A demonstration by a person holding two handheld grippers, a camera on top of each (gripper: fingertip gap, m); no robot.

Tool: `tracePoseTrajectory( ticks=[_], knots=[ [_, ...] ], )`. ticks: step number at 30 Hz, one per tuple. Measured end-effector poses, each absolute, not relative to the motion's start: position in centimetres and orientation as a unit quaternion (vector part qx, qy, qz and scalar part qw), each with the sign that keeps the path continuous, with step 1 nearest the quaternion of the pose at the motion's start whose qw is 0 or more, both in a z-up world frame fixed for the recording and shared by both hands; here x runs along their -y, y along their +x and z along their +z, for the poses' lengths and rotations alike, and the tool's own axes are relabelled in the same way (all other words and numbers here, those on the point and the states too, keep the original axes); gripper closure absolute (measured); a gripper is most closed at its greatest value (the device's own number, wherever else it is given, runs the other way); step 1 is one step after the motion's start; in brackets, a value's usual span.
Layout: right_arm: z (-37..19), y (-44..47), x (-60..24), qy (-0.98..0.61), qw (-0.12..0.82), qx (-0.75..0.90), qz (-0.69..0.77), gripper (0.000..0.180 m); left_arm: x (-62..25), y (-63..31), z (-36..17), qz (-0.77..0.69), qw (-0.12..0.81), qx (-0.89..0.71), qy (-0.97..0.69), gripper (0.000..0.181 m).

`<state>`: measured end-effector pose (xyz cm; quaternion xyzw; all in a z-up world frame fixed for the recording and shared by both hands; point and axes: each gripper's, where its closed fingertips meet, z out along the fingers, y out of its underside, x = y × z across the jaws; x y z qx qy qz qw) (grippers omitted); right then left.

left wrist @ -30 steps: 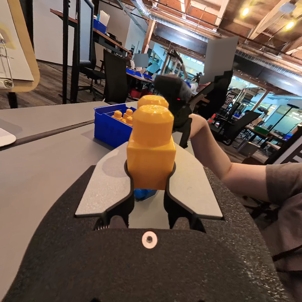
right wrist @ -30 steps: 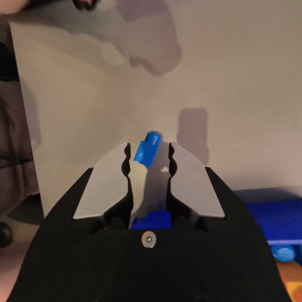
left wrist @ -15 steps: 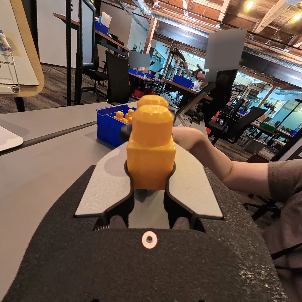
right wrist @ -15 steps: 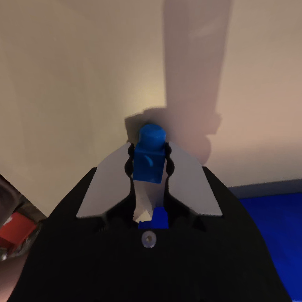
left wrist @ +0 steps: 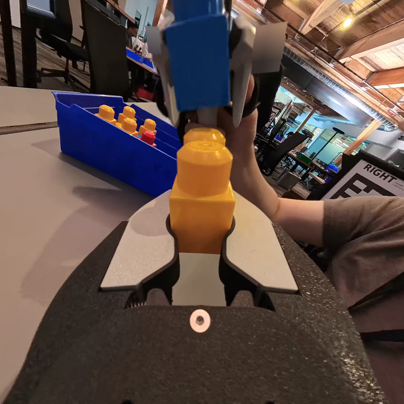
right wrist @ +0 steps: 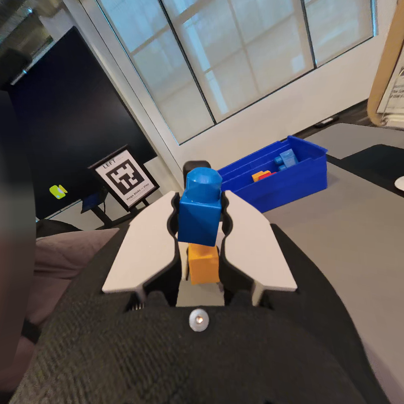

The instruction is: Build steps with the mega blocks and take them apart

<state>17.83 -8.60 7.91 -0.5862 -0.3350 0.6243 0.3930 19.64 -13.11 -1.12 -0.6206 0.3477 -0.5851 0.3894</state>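
Observation:
My left gripper (left wrist: 202,209) is shut on an orange two-stud block (left wrist: 202,220) and holds it upright above the grey table (left wrist: 43,218). My right gripper (right wrist: 200,196) is shut on a blue one-stud block (right wrist: 200,216). It holds the blue block just above the orange block (right wrist: 203,265), at its far stud; I cannot tell whether they touch. In the left wrist view the right gripper (left wrist: 205,122) comes down from the top with the blue block (left wrist: 197,65) between its fingers (left wrist: 240,87).
A blue bin (left wrist: 113,150) with several orange blocks and a red one stands on the table to the left; it also shows in the right wrist view (right wrist: 284,192). A person's forearm (left wrist: 251,175) reaches in from the right. Framed signs (left wrist: 358,185) (right wrist: 124,177) stand off the table. There is about 10 cm between the tips of the two grippers.
My right gripper closed on the blue block lying on the table, lifted it and brought it over the orange block. My left gripper kept its hold and stayed roughly in place.

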Motion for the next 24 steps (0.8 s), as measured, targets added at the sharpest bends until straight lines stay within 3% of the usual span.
tracePoseTrajectory(
  ticks=[15,24],
  knots=[
    [4.9,14.7,9.9,-0.597,0.325,0.342,0.649,0.142,13.5,18.8,-0.5,-0.664,0.336,-0.295,-0.600,0.141],
    [4.8,14.3,9.8,-0.597,0.351,0.342,0.634,0.142,13.2,18.4,-0.4,-0.662,0.343,-0.287,-0.602,0.141]
  ],
)
